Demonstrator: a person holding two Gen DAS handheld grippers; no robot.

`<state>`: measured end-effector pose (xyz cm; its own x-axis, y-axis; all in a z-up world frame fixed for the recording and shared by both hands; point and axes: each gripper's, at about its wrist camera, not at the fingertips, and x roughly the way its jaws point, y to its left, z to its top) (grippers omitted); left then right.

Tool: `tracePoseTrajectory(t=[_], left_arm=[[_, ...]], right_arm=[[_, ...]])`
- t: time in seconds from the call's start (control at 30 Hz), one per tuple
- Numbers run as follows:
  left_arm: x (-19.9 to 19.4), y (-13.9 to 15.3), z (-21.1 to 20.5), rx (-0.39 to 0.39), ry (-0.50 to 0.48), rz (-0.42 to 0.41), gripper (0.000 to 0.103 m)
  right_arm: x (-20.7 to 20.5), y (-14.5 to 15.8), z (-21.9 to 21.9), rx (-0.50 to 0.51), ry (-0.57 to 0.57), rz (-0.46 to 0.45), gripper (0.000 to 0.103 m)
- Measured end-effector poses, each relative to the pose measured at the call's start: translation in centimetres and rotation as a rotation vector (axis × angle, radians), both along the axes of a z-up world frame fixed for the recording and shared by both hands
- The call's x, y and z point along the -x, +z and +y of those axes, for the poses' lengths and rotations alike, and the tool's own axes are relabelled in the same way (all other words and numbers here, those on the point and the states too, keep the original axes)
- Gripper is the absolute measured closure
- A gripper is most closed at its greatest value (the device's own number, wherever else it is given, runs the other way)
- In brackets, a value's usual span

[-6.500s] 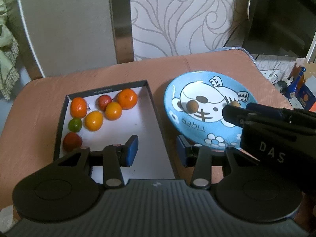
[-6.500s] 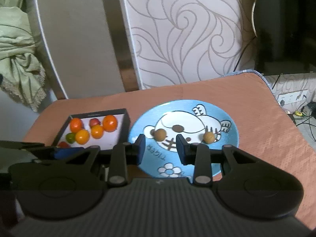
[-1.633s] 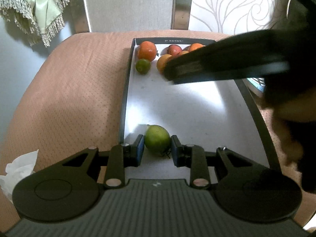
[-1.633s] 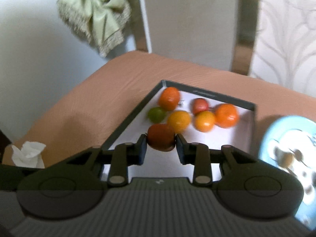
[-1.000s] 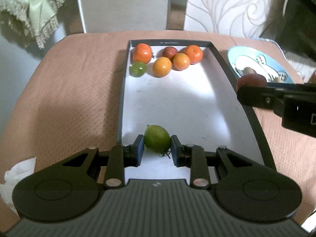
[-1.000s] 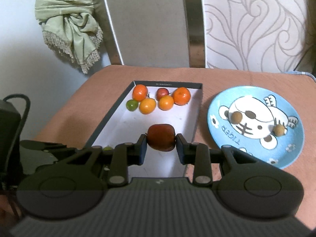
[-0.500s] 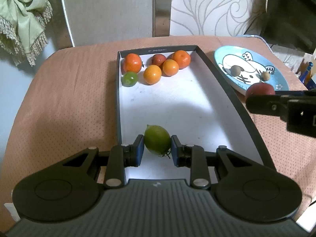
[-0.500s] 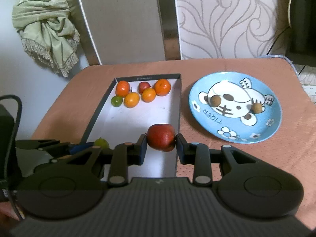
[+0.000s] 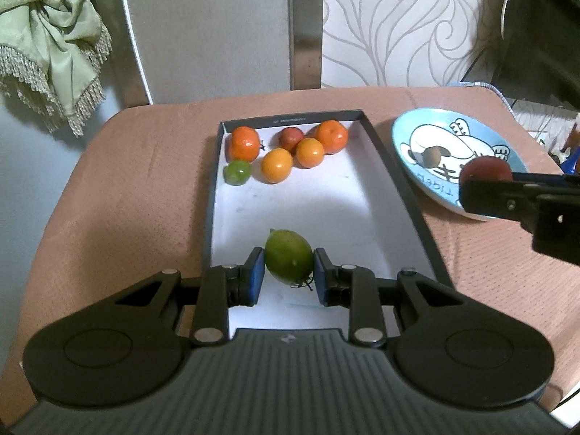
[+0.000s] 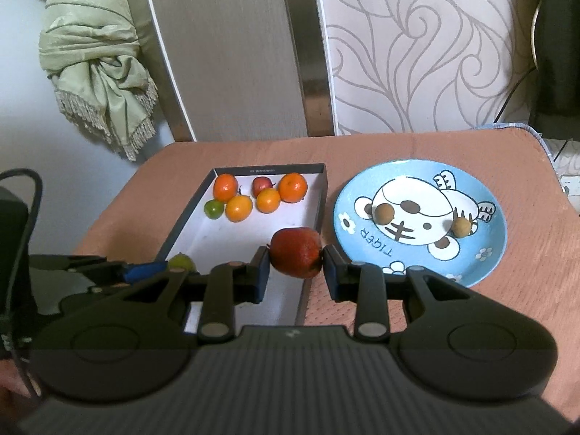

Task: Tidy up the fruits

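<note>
My left gripper (image 9: 289, 272) is shut on a green fruit (image 9: 289, 260) above the near end of the black-rimmed white tray (image 9: 398, 195). My right gripper (image 10: 296, 268) is shut on a dark red fruit (image 10: 296, 252) above the tray's right rim (image 10: 322, 195), near the blue tiger plate (image 10: 489, 253). The red fruit also shows in the left wrist view (image 9: 486, 169), over the plate (image 9: 409, 134). Several orange, red and green fruits (image 9: 286, 152) lie at the tray's far end. Two small brown fruits (image 10: 384, 214) lie on the plate.
The tray and plate sit on a table under a salmon cloth (image 9: 127, 199). A chair back (image 10: 224, 47) and a green fringed cloth (image 10: 98, 58) stand behind the table. A dark screen (image 9: 536, 25) is at the far right.
Both grippers keep their fruits. The right gripper has moved right with the red fruit, from over the tray to its right rim beside the plate. The left gripper has drawn back a little.
</note>
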<state>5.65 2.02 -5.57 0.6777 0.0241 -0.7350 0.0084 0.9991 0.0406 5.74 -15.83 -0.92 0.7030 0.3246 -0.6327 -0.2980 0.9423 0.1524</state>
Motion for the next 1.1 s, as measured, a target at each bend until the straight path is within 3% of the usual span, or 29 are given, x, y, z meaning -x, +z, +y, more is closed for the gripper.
tracePoseTrajectory(t=[0.43,1.1], left_arm=[[-1.1,2.6,-5.0,0.017,-0.004,-0.026,0.069],[-4.6,2.6,-11.2,0.038,-0.120,-0.037,0.069]], right_arm=[[-0.2,0.5,-3.4,-0.014,0.021,-0.013,0.068],[-0.5,1.0,-9.5,0.002,-0.095,-0.047,0.068]])
